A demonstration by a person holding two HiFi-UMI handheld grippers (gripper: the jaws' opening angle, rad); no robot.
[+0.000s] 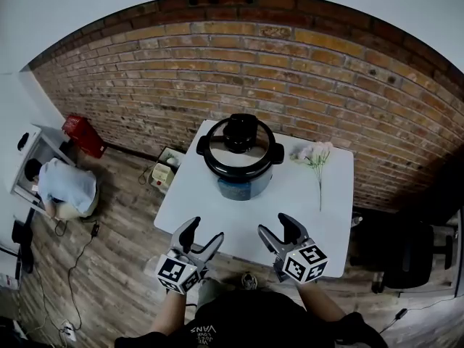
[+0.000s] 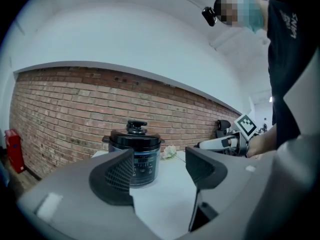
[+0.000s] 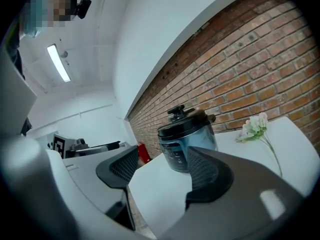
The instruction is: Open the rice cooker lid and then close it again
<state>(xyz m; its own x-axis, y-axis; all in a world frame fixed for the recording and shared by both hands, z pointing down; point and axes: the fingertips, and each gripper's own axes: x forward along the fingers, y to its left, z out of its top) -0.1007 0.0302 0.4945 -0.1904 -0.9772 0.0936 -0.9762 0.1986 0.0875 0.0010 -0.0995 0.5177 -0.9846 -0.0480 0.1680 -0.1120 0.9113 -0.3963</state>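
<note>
A black-and-blue rice cooker [image 1: 240, 158] stands at the back middle of the white table [image 1: 210, 216], its black lid [image 1: 240, 142] with a knob shut on top. My left gripper [image 1: 201, 238] hovers open over the table's near edge, left of centre. My right gripper [image 1: 279, 230] hovers open beside it, right of centre. Both are well short of the cooker and hold nothing. The cooker [image 2: 135, 154] shows between the jaws in the left gripper view, and the cooker [image 3: 186, 139] appears again in the right gripper view.
A pale pink flower [image 1: 315, 159] lies on the table right of the cooker. A brick wall [image 1: 254, 71] runs behind. A person [image 1: 61, 187] crouches on the wooden floor at left near a red box [image 1: 83, 134]. A dark chair [image 1: 406, 256] stands at right.
</note>
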